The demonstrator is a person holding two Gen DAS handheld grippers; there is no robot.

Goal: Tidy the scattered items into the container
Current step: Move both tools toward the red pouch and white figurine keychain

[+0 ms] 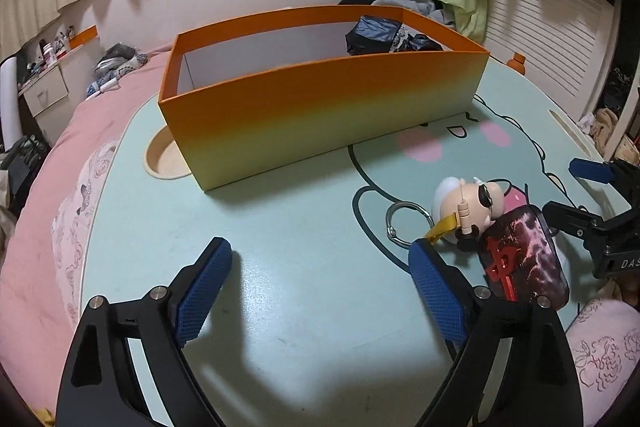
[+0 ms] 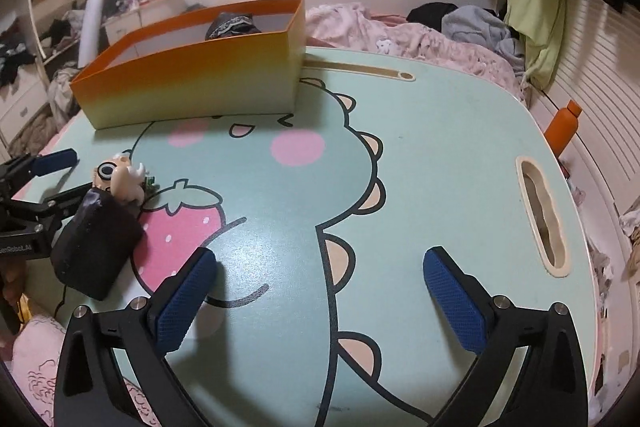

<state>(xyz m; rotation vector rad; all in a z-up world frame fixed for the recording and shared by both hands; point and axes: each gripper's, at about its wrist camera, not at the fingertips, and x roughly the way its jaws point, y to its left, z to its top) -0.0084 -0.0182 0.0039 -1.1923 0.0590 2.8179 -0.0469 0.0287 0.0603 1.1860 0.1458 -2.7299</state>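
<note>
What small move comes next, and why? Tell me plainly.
Probably ease the left hand-held gripper to its right, so its open jaws straddle the doll keychain. That keychain and the dark pouch lie together on the table, outside the orange box, just beyond the left gripper's right finger. The right hand-held gripper is open over bare tabletop.

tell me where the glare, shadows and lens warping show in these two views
Left wrist view: the orange box bows from fisheye warping, and the left gripper casts soft shadows on the table. Right wrist view: a pale glare patch beside the right gripper; dark corners.
</note>
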